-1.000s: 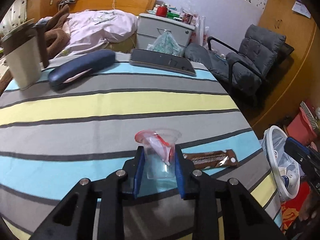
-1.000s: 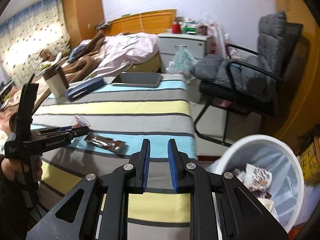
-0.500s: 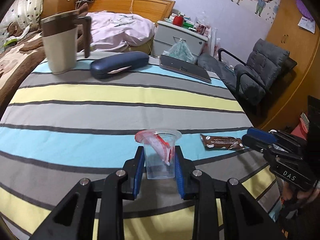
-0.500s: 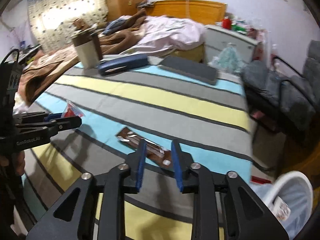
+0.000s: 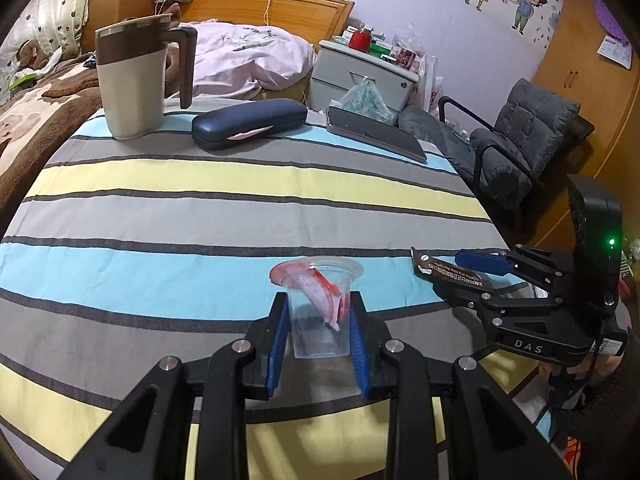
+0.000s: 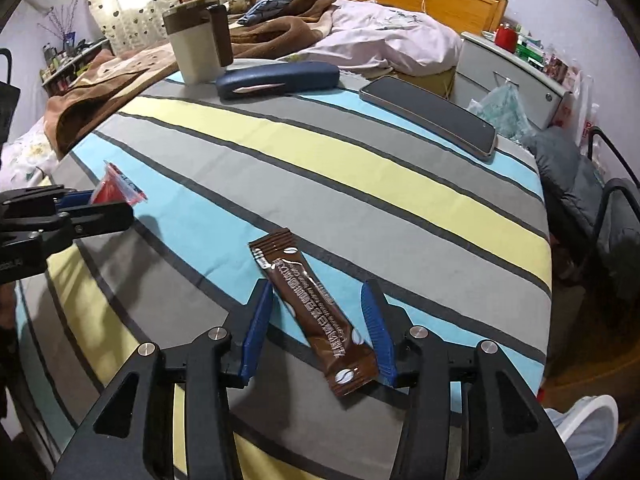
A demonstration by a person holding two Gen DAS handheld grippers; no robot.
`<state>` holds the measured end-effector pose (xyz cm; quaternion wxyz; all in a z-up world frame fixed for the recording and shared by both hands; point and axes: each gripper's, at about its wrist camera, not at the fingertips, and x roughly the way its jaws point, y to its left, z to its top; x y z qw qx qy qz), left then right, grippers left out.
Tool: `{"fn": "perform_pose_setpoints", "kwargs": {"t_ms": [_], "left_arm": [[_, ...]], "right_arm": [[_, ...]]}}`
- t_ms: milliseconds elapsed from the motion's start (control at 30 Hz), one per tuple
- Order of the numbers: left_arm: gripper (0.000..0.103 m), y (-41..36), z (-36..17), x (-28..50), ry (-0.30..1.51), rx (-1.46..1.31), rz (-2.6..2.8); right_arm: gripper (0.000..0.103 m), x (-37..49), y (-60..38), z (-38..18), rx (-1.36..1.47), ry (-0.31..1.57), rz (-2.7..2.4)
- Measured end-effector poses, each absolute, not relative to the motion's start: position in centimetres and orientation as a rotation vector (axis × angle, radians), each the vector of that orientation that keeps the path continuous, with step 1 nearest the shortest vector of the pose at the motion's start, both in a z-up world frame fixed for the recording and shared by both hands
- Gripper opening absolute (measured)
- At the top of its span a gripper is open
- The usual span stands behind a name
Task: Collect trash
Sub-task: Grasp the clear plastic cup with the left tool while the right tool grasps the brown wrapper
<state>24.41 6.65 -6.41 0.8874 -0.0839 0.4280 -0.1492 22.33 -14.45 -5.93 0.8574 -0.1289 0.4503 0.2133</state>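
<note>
White bin (image 6: 588, 428) cut off by frame edge

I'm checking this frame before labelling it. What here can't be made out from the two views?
- Trash bin: right wrist view, cut off by the lower right edge; contents unseen.
- Brown sachet print: right wrist view, too small and warped to read.
- Plastic cup base: left wrist view, too hard to tell if it touches the striped cloth.
- Nightstand items: left wrist view, too small.

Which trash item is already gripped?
The clear plastic cup, clamped in the left gripper; the brown sachet lies flat between the right gripper's open jaws.
</note>
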Motion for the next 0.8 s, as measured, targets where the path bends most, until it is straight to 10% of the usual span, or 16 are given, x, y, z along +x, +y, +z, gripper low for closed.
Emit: {"fn": "perform_pose_setpoints", "kwargs": {"t_ms": [200,333,800], "left_arm": [[0.03,6.6,-6.4,24.5,0.891,-0.166,-0.307],[0.03,5.9,-5.8,24.0,0.874,-0.125,-0.297],[0.03,1.3,-2.3,21.1,0.785,-0.018,-0.345]], "right_arm": [[0.047,22.2,-14.8,-5.9,-0.253,0.946,0.434],[0.022,22.0,-14.7,-5.8,-0.253,0.936,0.425],[0.022,18.1,-18.9,-2.0,-0.084,0.827,0.358]]}}
